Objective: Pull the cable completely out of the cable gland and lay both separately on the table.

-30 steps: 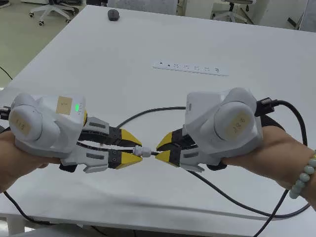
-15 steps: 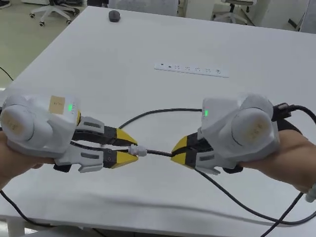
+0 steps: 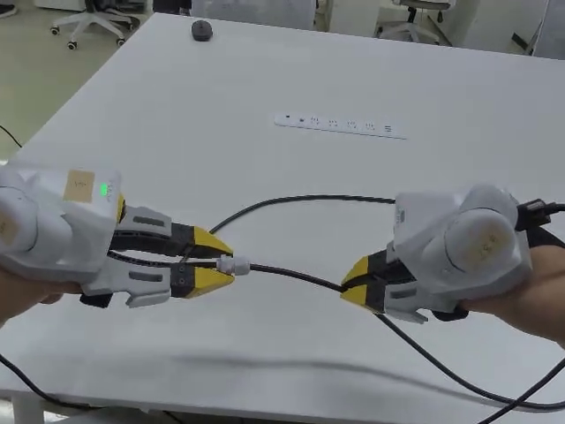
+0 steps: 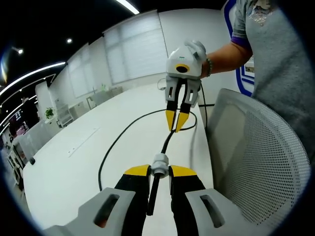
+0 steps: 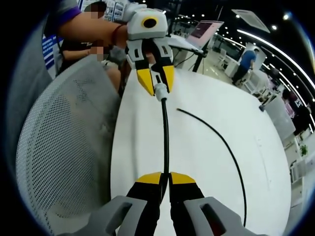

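Observation:
A small white cable gland (image 3: 228, 263) sits between the yellow tips of my left gripper (image 3: 221, 265), which is shut on it just above the white table (image 3: 265, 159). A black cable (image 3: 291, 273) runs out of the gland to my right gripper (image 3: 350, 284), shut on the cable, then loops back across the table. In the left gripper view the gland (image 4: 160, 164) sits between my jaws, with the cable (image 4: 170, 140) stretched toward the right gripper (image 4: 177, 123). The right gripper view has the cable (image 5: 165, 137) pinched at my fingertips (image 5: 152, 178), leading to the gland (image 5: 160, 91) in the left gripper (image 5: 156, 82).
A white power strip (image 3: 340, 125) lies mid-table and a dark mouse (image 3: 201, 30) at the far end. The grippers' own black leads trail over the near table edge. A grey mesh chair back (image 4: 246, 147) stands close by; office chairs (image 3: 93, 18) stand beyond the table.
The two grippers have moved apart, left gripper leftward and right gripper rightward. A much longer stretch of black cable now spans between gland and right gripper.

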### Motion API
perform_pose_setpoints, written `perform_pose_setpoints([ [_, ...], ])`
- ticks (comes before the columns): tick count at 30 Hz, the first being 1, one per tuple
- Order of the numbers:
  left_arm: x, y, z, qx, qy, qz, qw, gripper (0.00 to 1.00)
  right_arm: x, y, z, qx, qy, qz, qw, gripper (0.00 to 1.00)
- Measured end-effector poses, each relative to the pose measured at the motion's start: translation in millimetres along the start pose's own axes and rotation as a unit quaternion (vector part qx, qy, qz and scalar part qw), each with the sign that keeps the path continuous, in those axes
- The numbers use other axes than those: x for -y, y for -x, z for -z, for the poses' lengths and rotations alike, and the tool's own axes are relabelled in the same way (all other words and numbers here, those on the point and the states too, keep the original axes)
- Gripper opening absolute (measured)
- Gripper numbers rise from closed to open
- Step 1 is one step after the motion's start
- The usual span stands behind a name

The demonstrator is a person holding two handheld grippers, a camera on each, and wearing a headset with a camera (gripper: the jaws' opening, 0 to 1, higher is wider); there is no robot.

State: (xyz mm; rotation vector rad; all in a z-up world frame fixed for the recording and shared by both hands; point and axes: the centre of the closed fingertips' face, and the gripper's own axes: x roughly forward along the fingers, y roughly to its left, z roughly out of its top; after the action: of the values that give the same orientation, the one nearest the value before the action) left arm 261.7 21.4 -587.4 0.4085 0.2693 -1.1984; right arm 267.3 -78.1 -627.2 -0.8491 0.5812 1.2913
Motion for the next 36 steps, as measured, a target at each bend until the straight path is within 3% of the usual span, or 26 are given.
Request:
perform_pose_setpoints([
  [7, 0.8, -0.6, -2.9, 0.007, 0.009, -0.002, 0.9999, 0.15, -0.8, 0.8, 1.8, -0.002, -0.006, -0.001, 1.0000, 0.00],
  [10, 1.1, -0.6, -2.1, 0.003, 0.009, -0.003, 0.9999, 0.15, 1.2, 5.6, -2.3, 0.008, -0.019, 0.002, 0.9998, 0.08],
  [15, 6.3, -3.6, -3.1, -0.001, 0.002, 0.003, 1.0000, 0.15, 3.1, 12.6, -44.0, 0.058, -0.015, 0.010, 0.9981, 0.07],
  [18, 7.1, -5.5, -5.3, -0.001, 0.000, 0.005, 1.0000, 0.15, -1.8, 5.6, -63.2, 0.070, 0.000, 0.004, 0.9975, 0.07],
  [25, 11.7, -9.8, -11.5, 0.000, -0.012, 0.015, 0.9998, 0.15, -7.2, -11.0, -85.1, 0.075, 0.024, -0.008, 0.9969, 0.07],
  [30, 11.4, -10.4, -13.9, 0.004, -0.014, 0.015, 0.9998, 0.15, -10.1, -16.2, -86.3, 0.067, 0.036, -0.015, 0.9970, 0.00],
  [36, 12.1, -9.8, -14.4, 0.006, -0.014, 0.018, 0.9997, 0.15, -10.7, -14.7, -84.7, 0.069, 0.042, -0.014, 0.9966, 0.00],
])
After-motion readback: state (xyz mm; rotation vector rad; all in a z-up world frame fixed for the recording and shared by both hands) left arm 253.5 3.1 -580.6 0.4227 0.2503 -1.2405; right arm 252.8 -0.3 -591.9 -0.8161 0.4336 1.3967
